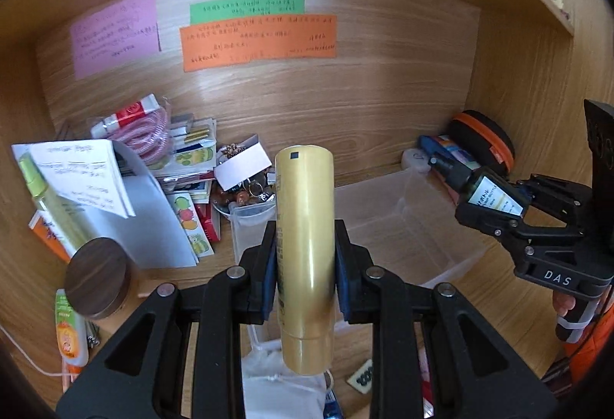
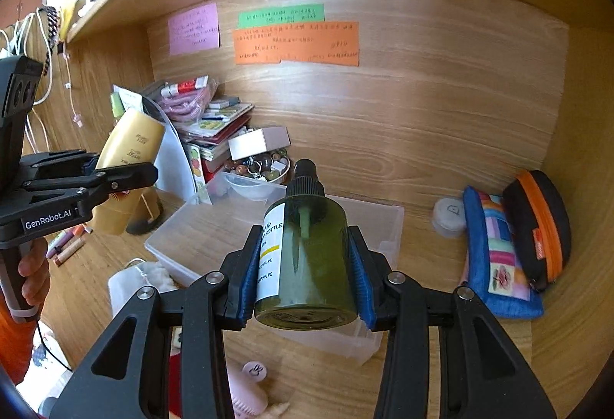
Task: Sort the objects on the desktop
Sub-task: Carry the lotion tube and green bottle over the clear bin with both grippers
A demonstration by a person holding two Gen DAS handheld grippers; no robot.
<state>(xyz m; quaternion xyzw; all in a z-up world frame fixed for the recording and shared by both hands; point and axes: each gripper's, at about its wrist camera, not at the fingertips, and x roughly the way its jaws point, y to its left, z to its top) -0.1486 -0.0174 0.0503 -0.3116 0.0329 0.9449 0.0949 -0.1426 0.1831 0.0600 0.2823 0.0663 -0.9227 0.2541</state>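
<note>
Two bottles show: one gold tube bottle (image 1: 305, 257) at centre frame and one green spray bottle (image 2: 307, 257). One clear plastic bin (image 2: 215, 238) sits mid-frame. Three paper notes hang at upper centre: pink (image 2: 193, 29), green (image 2: 281, 15), orange (image 2: 296, 42). Two pouches lie at right: one blue patchwork (image 2: 499, 257), one black-and-orange (image 2: 537, 227).

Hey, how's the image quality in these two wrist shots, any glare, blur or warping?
Left wrist view: strong fisheye bending of the shelf edges, dark corners, a soft sheen along the gold tube, and blurred writing on the orange note. Right wrist view: same curvature, window light blown out at top left, and the green spray bottle sharp.
</note>
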